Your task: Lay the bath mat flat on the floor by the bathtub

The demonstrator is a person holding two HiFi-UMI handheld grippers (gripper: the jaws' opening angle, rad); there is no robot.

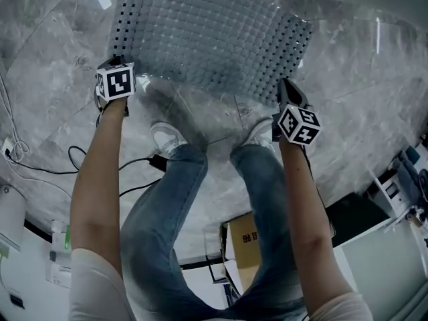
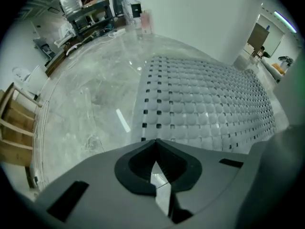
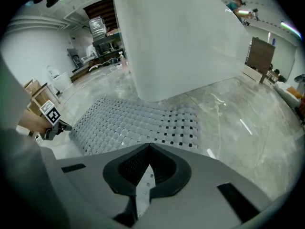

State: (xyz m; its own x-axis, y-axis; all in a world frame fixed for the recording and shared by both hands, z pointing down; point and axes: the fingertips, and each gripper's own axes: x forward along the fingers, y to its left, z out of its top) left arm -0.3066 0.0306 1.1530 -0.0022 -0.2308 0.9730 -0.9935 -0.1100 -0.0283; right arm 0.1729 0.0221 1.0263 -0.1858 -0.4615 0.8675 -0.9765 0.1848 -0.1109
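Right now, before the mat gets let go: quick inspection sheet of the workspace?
Surface: grey marble floor, glossy.
Job's things: bath mat spread beside the bathtub, near edge held up.
Clutter: cardboard box behind the person's legs.
Grippers: left claw and right claw each shut on a near corner of the mat.
Cables: white cables and a black lead on the floor at left, apart from the mat.
Surroundings: shelving by the far wall.

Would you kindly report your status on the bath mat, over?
Left tongs, right tongs shut on bath mat, near corners. Mat spread on floor beside bathtub. Shoes by near edge.
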